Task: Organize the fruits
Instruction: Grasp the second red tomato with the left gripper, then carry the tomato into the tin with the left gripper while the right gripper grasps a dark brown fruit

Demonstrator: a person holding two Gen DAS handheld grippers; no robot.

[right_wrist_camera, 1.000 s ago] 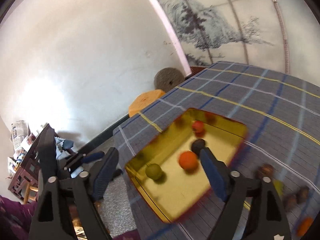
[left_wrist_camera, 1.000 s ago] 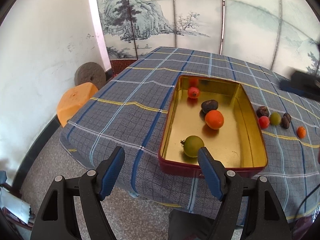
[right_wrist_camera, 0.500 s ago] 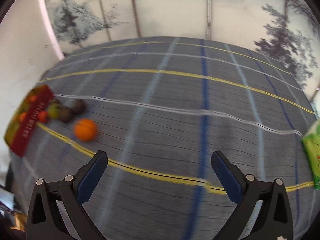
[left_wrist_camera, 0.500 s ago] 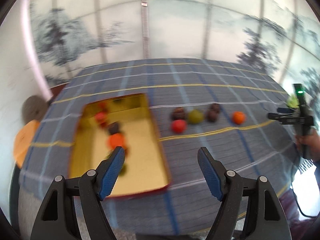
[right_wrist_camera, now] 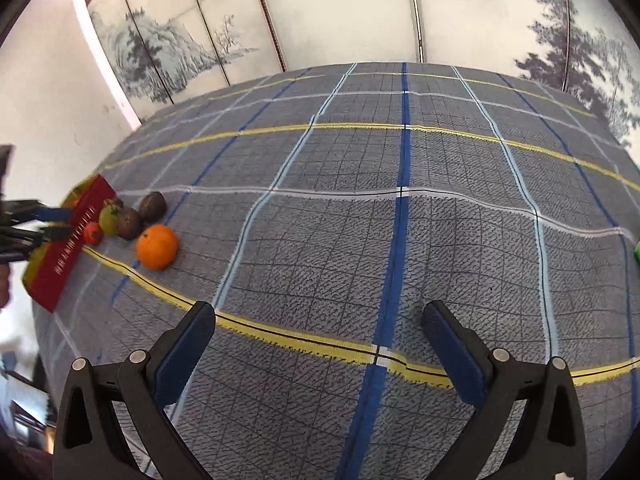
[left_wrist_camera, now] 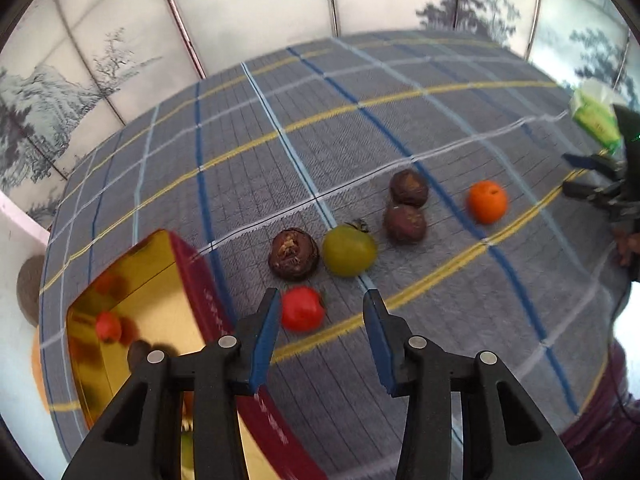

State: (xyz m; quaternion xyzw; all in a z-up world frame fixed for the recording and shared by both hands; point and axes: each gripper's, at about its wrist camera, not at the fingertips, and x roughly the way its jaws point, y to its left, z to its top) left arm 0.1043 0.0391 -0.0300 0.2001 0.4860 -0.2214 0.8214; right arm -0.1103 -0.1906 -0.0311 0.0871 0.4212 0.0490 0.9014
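The left gripper (left_wrist_camera: 320,316) hangs low over the grey checked tablecloth (left_wrist_camera: 400,128) with its blue-padded jaws spread and nothing between them; the small red round fruit (left_wrist_camera: 302,313) lies just inside the left pad, so this seems to be the fruit to take next. It rests on the cloth near the red outer wall of the gold-lined rectangular metal tin (left_wrist_camera: 208,300), which already holds some fruit — 1 small red one is clear, the others are too blurred to name. Beyond the red fruit stand a dark brown wrinkled fruit (left_wrist_camera: 294,254) and a green round fruit (left_wrist_camera: 349,251), then 2 more dark purple-brown fruits (left_wrist_camera: 405,222) and a bright orange round fruit (left_wrist_camera: 487,201), all still outside the tin. To do the step well, I would move the left gripper a little to its left so the red fruit sits in the middle of the gap, lower until the pads are at the widest part of the fruit, and close gently, since it looks soft and smooth and may roll away — the tin wall is close, so the left pad needs room. The right gripper (right_wrist_camera: 320,340) hovers wide apart and empty over bare cloth, well away from the fruits.
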